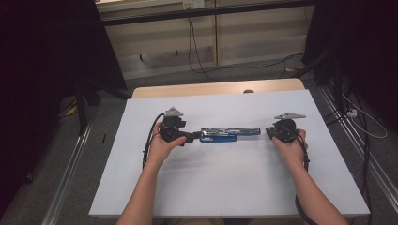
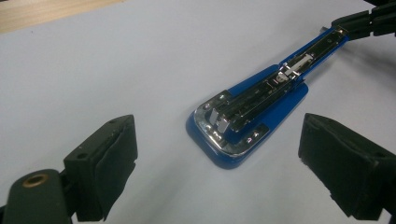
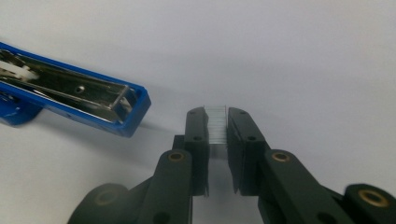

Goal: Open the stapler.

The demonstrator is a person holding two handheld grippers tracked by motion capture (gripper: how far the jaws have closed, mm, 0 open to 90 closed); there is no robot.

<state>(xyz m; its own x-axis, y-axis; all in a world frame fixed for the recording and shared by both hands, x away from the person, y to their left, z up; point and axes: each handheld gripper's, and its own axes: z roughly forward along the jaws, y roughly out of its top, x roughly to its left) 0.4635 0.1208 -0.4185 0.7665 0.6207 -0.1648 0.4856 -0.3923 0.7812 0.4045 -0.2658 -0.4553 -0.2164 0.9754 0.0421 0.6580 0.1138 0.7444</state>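
Blue and chrome, an opened stapler point(image 1: 229, 134) lies flat on the white worktop point(image 1: 234, 187), its base and its swung-out magazine arm stretched in one line between the person's two hands. In the left gripper view the stapler point(image 2: 252, 114) rests with its broad blue base end nearest the camera and the metal staple channel running away toward the upper right, where the tips of the other gripper appear at the corner. The left hand-held gripper point(image 1: 191, 137) sits at the stapler's left end; its two black pads stand wide apart on either side of the base, and neither touches it. The right hand-held gripper point(image 3: 217, 126) is drawn narrow on a strip of staples point(image 3: 216, 128), a pale silvery bar clamped upright between the pads, just beside the open blue tip of the stapler point(image 3: 74, 98) but apart from it. From the high view the right hand-held gripper point(image 1: 271, 132) hovers near the stapler's right end, low over the worktop. A wooden table edge point(image 1: 216, 88) shows beyond the white sheet.
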